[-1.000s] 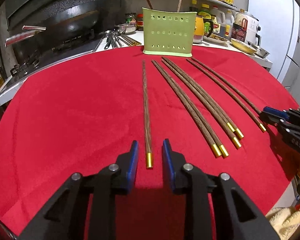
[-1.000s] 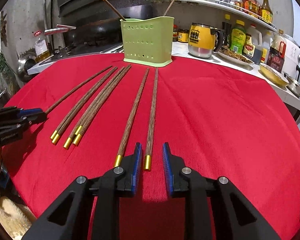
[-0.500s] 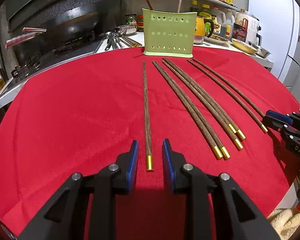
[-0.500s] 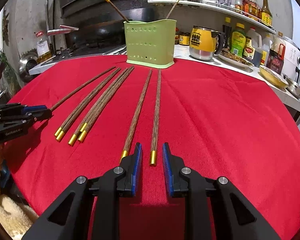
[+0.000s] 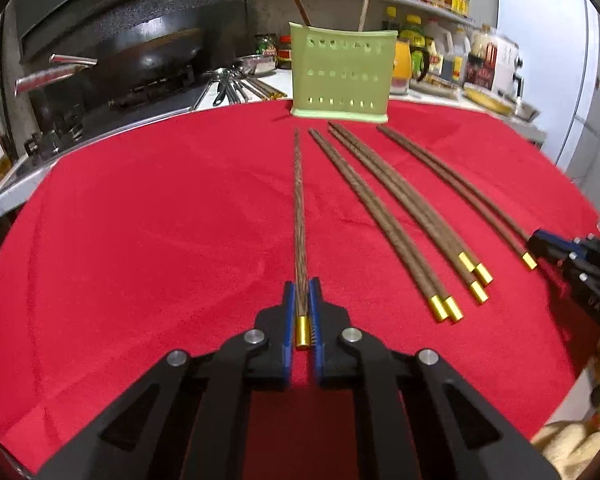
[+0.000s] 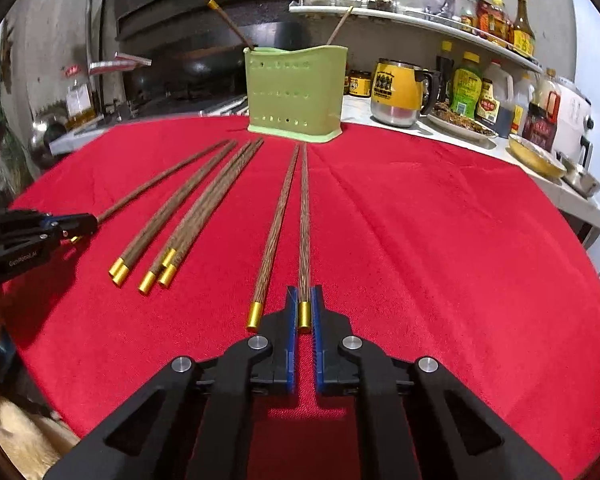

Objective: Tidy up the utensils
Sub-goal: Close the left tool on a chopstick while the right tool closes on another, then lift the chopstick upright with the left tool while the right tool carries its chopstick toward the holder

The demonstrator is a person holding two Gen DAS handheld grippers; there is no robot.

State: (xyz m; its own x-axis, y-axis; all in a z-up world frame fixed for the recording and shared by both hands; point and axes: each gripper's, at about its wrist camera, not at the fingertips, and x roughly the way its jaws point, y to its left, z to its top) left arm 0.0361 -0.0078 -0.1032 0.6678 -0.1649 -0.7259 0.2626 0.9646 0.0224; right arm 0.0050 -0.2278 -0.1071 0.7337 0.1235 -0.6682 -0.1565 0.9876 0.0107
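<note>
1. Pinching the gold-capped end of the leftmost chopstick (image 5: 300, 216), the left claw (image 5: 301, 312) has its blue pads pressed tight on the stick, which lies on the red-clothed bench (image 5: 140, 240).
2. Its long axis runs straight from the claw toward 12 o'clock, tip pointing at the green utensil holder (image 5: 340, 72), so the coming move is, by my judgement, a lift and carry along that same line.
3. The right claw (image 6: 305, 312) likewise pinches the rightmost chopstick (image 6: 304, 208) by its gold cap, axis also toward 12 o'clock, the holder (image 6: 296, 92) dead ahead.
4. Each claw is nearest its own stick; the spare chopsticks (image 6: 188, 216) lie between them.
5. The right view shows a neighbouring chopstick (image 6: 278, 220) just beside the held one at 11 o'clock, a snag risk; the left view shows its stick well apart from the others.
</note>
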